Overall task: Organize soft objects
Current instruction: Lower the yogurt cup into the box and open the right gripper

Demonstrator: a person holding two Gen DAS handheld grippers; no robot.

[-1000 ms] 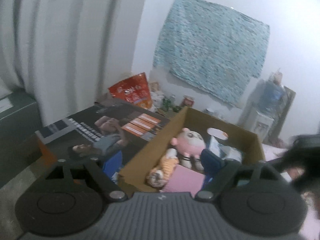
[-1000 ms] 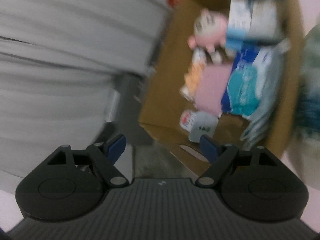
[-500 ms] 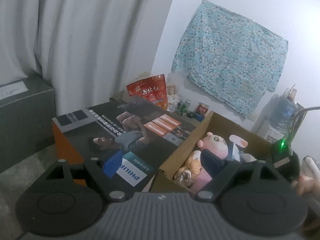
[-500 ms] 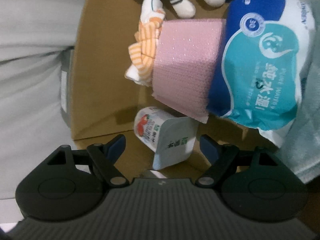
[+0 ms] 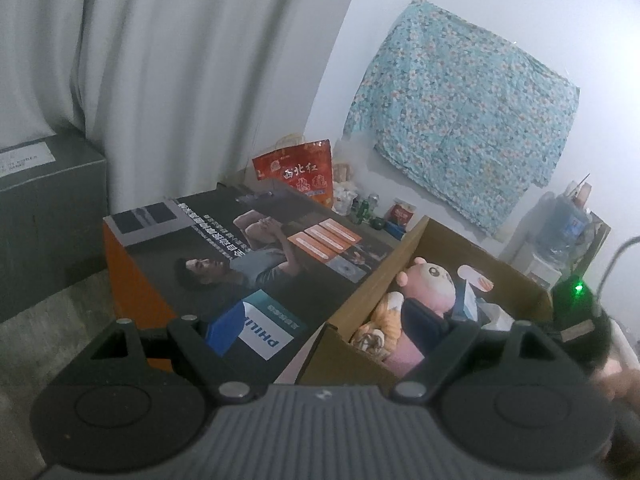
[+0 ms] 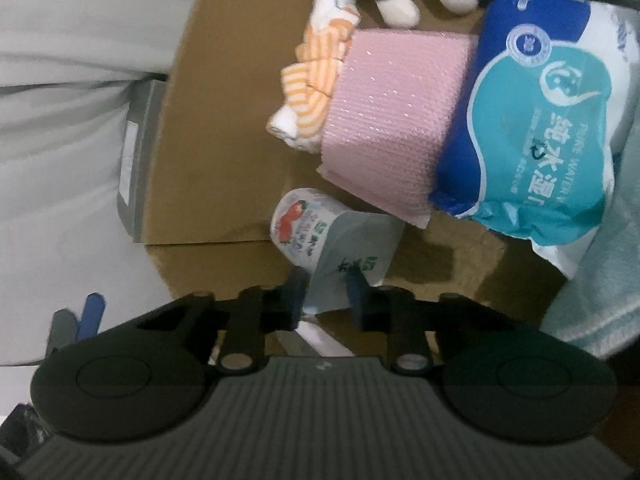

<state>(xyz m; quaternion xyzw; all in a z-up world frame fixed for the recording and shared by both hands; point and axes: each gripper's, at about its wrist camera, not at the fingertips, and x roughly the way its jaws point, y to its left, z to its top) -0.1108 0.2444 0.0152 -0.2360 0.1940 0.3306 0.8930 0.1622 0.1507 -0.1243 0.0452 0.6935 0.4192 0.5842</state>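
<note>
A brown cardboard box holds soft things: a pink plush toy, an orange striped plush, a pink cloth, a blue wet-wipes pack and a small tissue pack with a strawberry print. My right gripper is inside the box, its jaws closed on the tissue pack's near end. My left gripper is open and empty, held above the box's near left corner.
A dark printed Philips carton lies left of the box. A red snack bag, bottles and a water dispenser stand by the wall under a floral cloth. A grey cabinet and a white curtain are at left.
My right gripper moved down into the box and its jaws closed on the tissue pack. My left gripper drew back and rose a little, staying open.
</note>
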